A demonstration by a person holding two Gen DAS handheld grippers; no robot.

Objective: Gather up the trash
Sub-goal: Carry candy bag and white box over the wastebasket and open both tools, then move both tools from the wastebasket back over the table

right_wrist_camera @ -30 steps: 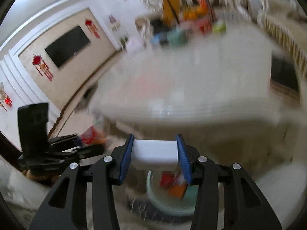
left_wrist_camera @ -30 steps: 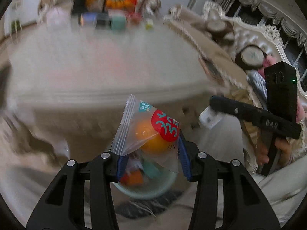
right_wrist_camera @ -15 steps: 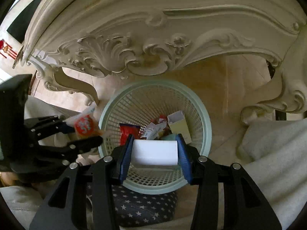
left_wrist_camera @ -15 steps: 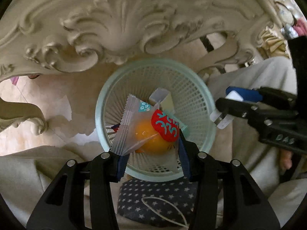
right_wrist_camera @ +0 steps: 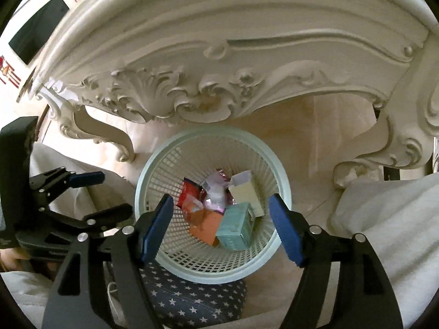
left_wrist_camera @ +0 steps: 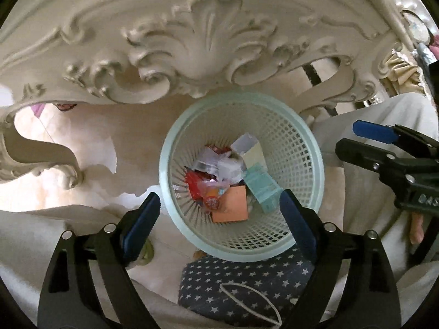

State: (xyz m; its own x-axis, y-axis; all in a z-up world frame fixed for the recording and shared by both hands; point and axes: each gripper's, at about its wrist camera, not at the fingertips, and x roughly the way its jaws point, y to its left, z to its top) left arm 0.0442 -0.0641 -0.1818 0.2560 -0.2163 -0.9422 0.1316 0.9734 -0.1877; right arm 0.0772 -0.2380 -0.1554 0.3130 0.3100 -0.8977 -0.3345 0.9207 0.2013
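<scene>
A pale mesh wastebasket [left_wrist_camera: 312,148] and star-patterned slipper [left_wrist_camera: 241,282] rest on the beige floor [left_wrist_camera: 90,148].

Both wrist views aimed steeply down from close above, side by side, sharing the mesh basket [left_wrist_camera: 175,148] [right_wrist_camera: 142,189] under the carved table [left_wrist_camera: 192,41] [right_wrist_camera: 219,54].

Both claws let go over the basket

The left claw [left_wrist_camera: 219,213] and right claw [right_wrist_camera: 221,227] have just spread open and empty; the snack packet [left_wrist_camera: 211,196] now lies in the basket [left_wrist_camera: 307,148].
</scene>
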